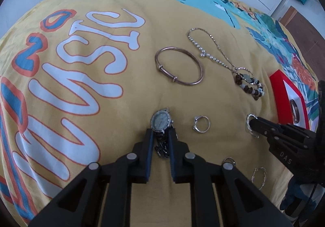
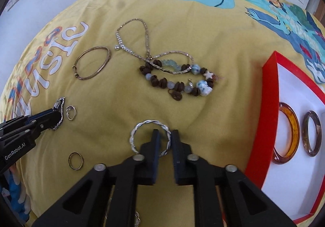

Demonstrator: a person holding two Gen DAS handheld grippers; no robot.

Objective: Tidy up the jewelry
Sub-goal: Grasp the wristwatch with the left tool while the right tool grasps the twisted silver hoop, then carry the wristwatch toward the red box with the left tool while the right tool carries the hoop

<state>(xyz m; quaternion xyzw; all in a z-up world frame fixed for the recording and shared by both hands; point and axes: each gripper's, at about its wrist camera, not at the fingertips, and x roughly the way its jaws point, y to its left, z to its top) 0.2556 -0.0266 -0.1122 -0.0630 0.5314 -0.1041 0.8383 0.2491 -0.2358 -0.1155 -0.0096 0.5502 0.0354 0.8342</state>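
Right gripper (image 2: 165, 137), jaws narrowed astride the rim of the twisted silver bangle (image 2: 149, 136) on the yellow spread, red tray (image 2: 270, 117) to its right; left gripper (image 1: 161, 136) apparently clasps the watch (image 1: 161, 121).

The watch (image 1: 160, 122) band is partly hidden between the left gripper (image 1: 161, 135) fingers. The red tray (image 2: 272, 93) runs off the frame's right edge. A small ring (image 1: 229, 160) sits half hidden behind the gripper.
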